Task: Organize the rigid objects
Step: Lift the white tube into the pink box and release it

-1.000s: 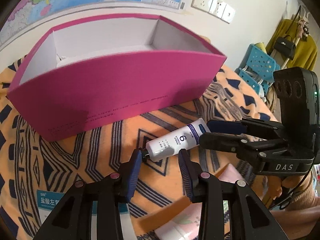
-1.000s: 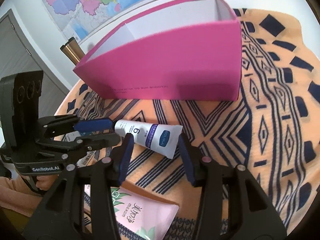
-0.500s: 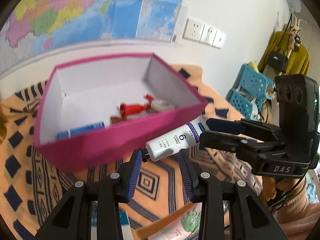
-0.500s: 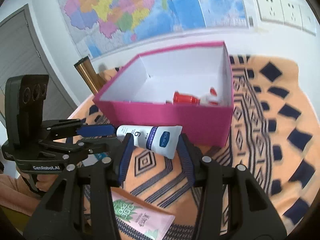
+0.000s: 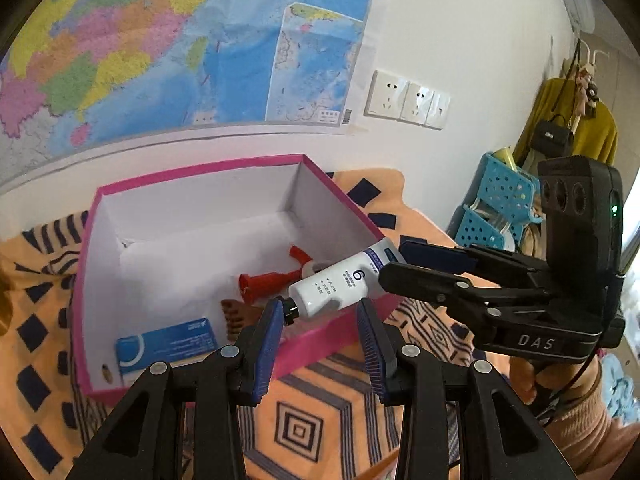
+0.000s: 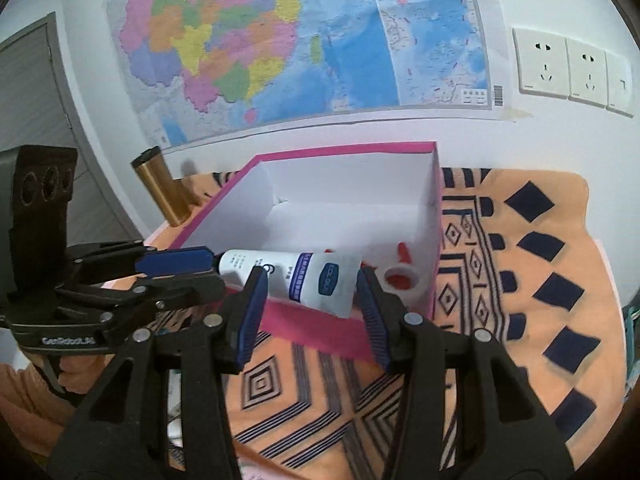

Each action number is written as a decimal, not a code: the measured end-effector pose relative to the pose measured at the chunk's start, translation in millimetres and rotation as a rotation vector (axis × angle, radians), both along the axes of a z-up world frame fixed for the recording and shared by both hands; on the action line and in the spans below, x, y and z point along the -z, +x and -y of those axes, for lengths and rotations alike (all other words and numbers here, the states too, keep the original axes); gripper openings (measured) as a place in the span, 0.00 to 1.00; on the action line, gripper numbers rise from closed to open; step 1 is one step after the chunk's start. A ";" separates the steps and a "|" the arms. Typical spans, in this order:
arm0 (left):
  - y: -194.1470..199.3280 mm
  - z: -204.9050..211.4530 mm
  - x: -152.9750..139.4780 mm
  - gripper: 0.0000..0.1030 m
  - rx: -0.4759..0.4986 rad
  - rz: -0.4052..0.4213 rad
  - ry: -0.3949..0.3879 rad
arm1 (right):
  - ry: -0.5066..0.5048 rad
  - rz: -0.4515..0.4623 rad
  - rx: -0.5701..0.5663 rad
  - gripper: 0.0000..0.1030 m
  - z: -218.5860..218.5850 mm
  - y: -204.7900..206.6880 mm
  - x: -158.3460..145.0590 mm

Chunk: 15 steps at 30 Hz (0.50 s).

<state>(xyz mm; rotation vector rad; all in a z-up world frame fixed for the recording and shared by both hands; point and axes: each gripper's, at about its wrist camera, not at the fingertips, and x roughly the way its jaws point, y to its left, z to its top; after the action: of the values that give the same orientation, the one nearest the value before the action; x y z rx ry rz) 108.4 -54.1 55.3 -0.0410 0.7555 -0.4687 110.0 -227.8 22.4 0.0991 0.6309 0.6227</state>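
On wall at 12 o'clock: big colour map (image 6: 304,40), sockets (image 6: 568,68) at 2 o'clock. Below, worktop under orange patterned cloth (image 6: 540,280). Pink box (image 5: 332,328) sits on cloth, white inside; holds blue packet (image 5: 168,346), red-and-white item (image 5: 276,278), brown comb-like piece (image 5: 236,314). White tube (image 5: 340,284) held over box's near wall, off cloth. Left hand-held gripper (image 5: 320,316) clenched on tube's black cap end. Right hand-held gripper (image 6: 312,284) grasping tube's flat crimped end. Gold cylinder (image 6: 162,184) at 10 o'clock beside box.
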 end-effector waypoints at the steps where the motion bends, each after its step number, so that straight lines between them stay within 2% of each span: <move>1: 2.9 0.4 1.1 0.37 0.002 -0.005 -0.005 | 0.000 -0.004 0.003 0.48 0.9 4.1 0.4; 15: 36.3 3.3 28.9 0.37 -0.037 -0.078 0.016 | -0.080 -0.078 0.047 0.48 -9.9 36.6 23.2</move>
<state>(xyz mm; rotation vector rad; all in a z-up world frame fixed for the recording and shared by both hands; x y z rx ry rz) 144.7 -57.5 26.4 -0.0590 0.8336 -0.4278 146.6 -217.9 -0.8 0.0638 0.7265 0.5491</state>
